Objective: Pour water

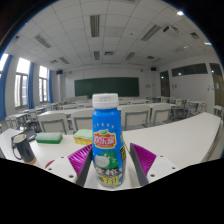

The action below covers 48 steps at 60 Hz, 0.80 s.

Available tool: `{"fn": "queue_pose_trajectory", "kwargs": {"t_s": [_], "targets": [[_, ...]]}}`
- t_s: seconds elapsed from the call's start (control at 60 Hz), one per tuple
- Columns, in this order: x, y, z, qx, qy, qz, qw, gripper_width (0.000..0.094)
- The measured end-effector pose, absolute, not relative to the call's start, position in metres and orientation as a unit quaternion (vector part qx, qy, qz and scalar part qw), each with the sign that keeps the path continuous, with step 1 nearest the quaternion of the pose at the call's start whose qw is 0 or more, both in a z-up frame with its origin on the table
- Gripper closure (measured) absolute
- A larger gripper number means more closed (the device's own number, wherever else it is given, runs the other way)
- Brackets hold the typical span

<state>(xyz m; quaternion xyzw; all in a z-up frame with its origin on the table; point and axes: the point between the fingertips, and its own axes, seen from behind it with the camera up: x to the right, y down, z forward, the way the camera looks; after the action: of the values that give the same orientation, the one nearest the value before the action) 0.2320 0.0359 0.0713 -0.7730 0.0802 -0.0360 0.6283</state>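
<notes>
A blue bottle [107,135] with a white cap and a green-and-white label stands upright between my fingers, close in front of the camera. My gripper [108,162] is shut on the bottle, with the purple pads [82,160] pressing its lower body from both sides. The bottle's base is hidden below. A dark mug [22,148] stands on the white table [180,140] off to the left, beyond the left finger.
A green flat object [46,138] lies on the table just behind the mug. Rows of desks and chairs [150,112] fill the classroom beyond, with a blackboard [108,86] on the far wall. The white table stretches away to the right.
</notes>
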Motion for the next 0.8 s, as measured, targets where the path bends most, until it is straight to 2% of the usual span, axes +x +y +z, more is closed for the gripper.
{"fn": "queue_pose_trajectory", "kwargs": {"t_s": [0.033,0.05,0.233,0.367,0.5,0.617,0.733,0.8], "targets": [[0.223,0.042,0.064,-0.779,0.08,-0.024,0.621,0.0324],[0.22,0.043,0.063,-0.777,0.082,-0.019,0.623,0.036],[0.214,0.05,0.064,-0.762,0.089,-0.06,0.638,0.0525],[0.201,0.048,0.074,-0.771,0.037,-0.118,0.625,0.055],[0.155,0.045,0.139,-0.73,-0.088,-0.258,0.627,0.055],[0.108,0.055,0.186,-0.642,-0.27,-0.448,0.56,0.0553],[0.052,0.064,0.217,-0.536,-0.423,-0.554,0.477,0.0554],[0.026,0.074,0.211,-0.48,-0.479,-0.595,0.431,0.0554]]}}
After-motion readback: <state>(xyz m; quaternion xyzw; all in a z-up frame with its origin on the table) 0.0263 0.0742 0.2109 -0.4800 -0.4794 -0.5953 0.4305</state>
